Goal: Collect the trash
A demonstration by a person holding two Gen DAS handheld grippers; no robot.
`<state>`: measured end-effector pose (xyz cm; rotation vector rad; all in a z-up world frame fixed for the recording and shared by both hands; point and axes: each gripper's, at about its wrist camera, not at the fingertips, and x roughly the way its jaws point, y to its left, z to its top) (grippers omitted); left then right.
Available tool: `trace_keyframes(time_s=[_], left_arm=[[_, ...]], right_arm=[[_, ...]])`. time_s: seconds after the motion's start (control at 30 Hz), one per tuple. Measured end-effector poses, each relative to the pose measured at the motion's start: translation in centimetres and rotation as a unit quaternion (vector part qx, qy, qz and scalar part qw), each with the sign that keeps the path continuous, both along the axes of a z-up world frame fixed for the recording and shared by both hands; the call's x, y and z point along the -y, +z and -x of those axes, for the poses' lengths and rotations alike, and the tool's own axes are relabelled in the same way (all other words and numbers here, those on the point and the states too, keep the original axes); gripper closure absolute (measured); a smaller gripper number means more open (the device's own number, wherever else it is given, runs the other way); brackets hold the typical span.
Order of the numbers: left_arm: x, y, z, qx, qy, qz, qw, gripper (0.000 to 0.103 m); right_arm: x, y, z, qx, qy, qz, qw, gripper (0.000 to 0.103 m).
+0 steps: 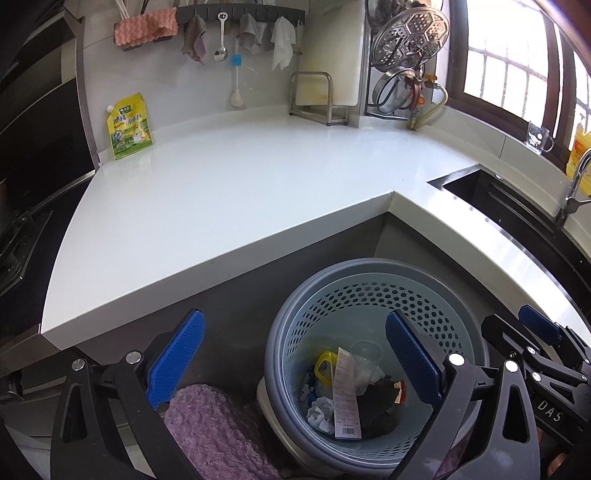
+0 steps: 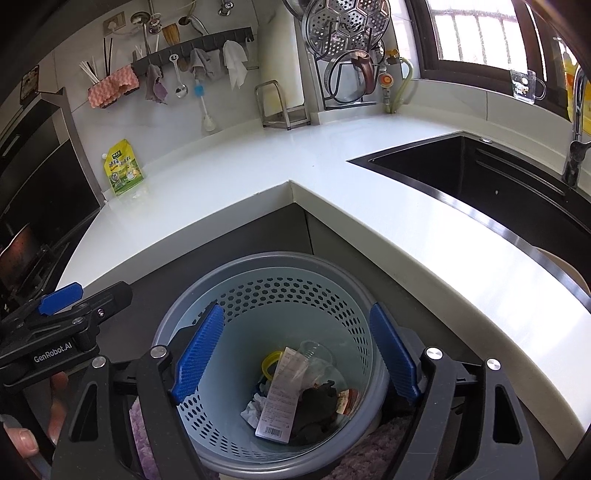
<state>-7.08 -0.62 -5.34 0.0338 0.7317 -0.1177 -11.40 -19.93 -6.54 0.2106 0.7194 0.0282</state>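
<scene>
Two handheld grippers hang over one perforated waste basket on the floor in the inner corner of an L-shaped white countertop. The left gripper has its blue-padded jaws spread wide with nothing between them; one pad sits over a purple fuzzy mat, the other over the basket's rim. The right gripper also stands open and empty, its two pads flanking the basket's mouth from above without touching the contents.

The basket, pale blue inside with a grey outer rim, holds the collected trash: one long printed wrapper with a barcode, one clear plastic cup, one yellow ring-shaped piece, one crumpled white tissue, a dark crumpled item, and small red-and-white scraps at the right, too jumbled to count exactly.

The countertop edge runs in two straight lengths that meet just behind the basket. Its broad surface carries one yellow-green pouch standing against the back wall at the far left. One dark sink is cut into the right-hand run, with one faucet beside it. A wall rail holds several cloths, one spoon and one blue-handled brush.
</scene>
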Motion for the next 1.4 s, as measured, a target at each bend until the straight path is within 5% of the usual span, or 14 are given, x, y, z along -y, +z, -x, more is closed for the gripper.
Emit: trace_keyframes(time_s=[1.4], left_arm=[[0.39, -0.38, 0.13, 0.000, 0.008, -0.015, 0.9999, 0.006]], right_arm=[[-0.40, 0.71, 0.00, 0.003, 0.003, -0.001, 1.000, 0.025]])
